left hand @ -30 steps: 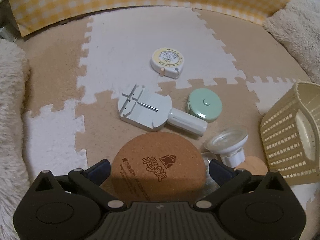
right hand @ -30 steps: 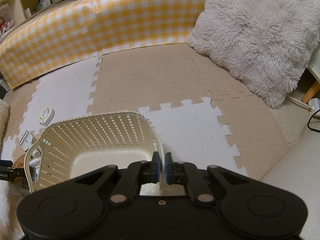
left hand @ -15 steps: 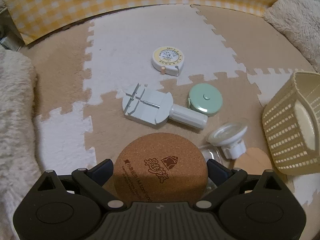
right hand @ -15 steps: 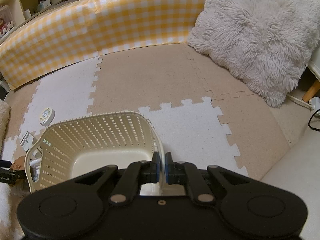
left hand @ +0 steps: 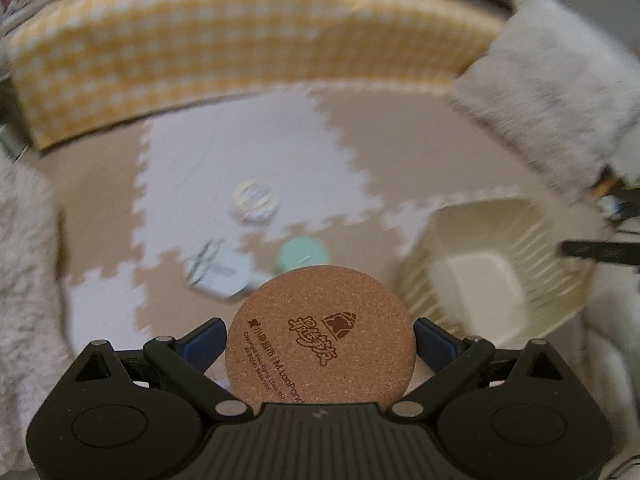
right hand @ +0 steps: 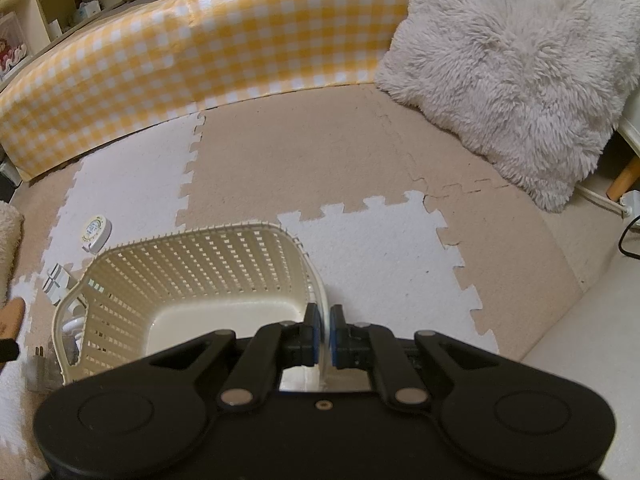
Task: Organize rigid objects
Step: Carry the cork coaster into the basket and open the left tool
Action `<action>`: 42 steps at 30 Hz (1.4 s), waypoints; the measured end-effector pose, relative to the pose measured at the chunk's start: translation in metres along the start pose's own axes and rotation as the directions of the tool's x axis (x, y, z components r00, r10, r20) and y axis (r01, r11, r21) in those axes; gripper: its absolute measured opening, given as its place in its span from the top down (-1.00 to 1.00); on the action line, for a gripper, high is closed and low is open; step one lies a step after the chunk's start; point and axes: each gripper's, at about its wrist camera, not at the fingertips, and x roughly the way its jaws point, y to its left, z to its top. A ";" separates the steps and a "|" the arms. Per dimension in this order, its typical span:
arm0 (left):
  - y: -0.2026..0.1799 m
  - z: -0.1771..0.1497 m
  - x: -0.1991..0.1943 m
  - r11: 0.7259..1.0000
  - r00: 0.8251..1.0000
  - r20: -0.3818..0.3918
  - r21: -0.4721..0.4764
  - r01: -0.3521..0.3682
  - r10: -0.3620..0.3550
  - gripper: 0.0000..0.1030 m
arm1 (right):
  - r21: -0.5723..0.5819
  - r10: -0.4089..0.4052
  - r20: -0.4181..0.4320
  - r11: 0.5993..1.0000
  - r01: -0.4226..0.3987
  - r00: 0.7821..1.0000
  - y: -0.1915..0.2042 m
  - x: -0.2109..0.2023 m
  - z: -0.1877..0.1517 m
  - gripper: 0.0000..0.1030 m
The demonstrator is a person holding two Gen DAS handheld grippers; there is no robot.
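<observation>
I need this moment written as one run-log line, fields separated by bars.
left gripper: shut on cork coaster, lifted | right gripper: shut on basket rim | next: coaster to basket

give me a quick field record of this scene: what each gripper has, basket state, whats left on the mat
left gripper: shut on cork coaster, held clear of the mat
right gripper: jaws shut on basket rim
basket contents: empty as far as visible
on the mat: yellow tape measure, green tape measure, white tool
surface: foam puzzle mat, beige and white
</observation>
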 end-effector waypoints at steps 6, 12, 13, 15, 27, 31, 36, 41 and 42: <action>-0.048 0.006 -0.011 0.991 0.987 0.104 0.052 0.120 -0.125 -0.91 | 0.001 -0.001 -0.003 1.000 0.001 1.000 0.001 0.000 0.000 0.89; -0.099 0.009 0.010 0.977 0.979 0.131 0.169 0.132 -0.155 -0.91 | 0.009 0.000 -0.006 1.000 0.000 1.000 0.000 0.000 0.001 0.89; -0.107 0.008 0.015 0.972 0.980 0.134 0.204 0.115 -0.144 -0.91 | 0.010 0.000 -0.006 1.000 0.000 1.000 0.000 0.000 0.001 0.89; -0.117 0.006 0.025 0.961 0.983 0.137 0.264 0.081 -0.121 -0.91 | 0.013 0.000 -0.007 1.000 0.000 1.000 0.000 0.000 0.001 0.89; -0.137 0.008 0.072 0.956 0.990 0.113 0.289 0.045 -0.081 -0.91 | 0.020 0.003 -0.010 1.000 -0.003 1.000 -0.001 -0.001 0.000 0.89; -0.138 0.003 0.077 0.952 0.992 0.104 0.303 0.033 -0.067 -0.91 | 0.022 0.005 -0.010 1.000 -0.005 1.000 -0.001 0.000 0.000 0.89; -0.140 0.003 0.078 0.949 0.993 0.091 0.313 0.041 -0.073 -1.00 | 0.025 0.009 -0.010 1.000 -0.008 1.000 -0.001 0.000 0.000 0.89; -0.141 0.001 0.076 0.945 0.994 0.077 0.324 0.044 -0.073 -1.00 | 0.025 0.010 -0.012 1.000 -0.010 1.000 -0.002 0.001 0.000 0.89; -0.141 0.000 0.075 0.945 0.995 0.075 0.325 0.045 -0.073 -1.00 | 0.025 0.010 -0.012 1.000 -0.010 1.000 -0.002 0.001 0.000 0.89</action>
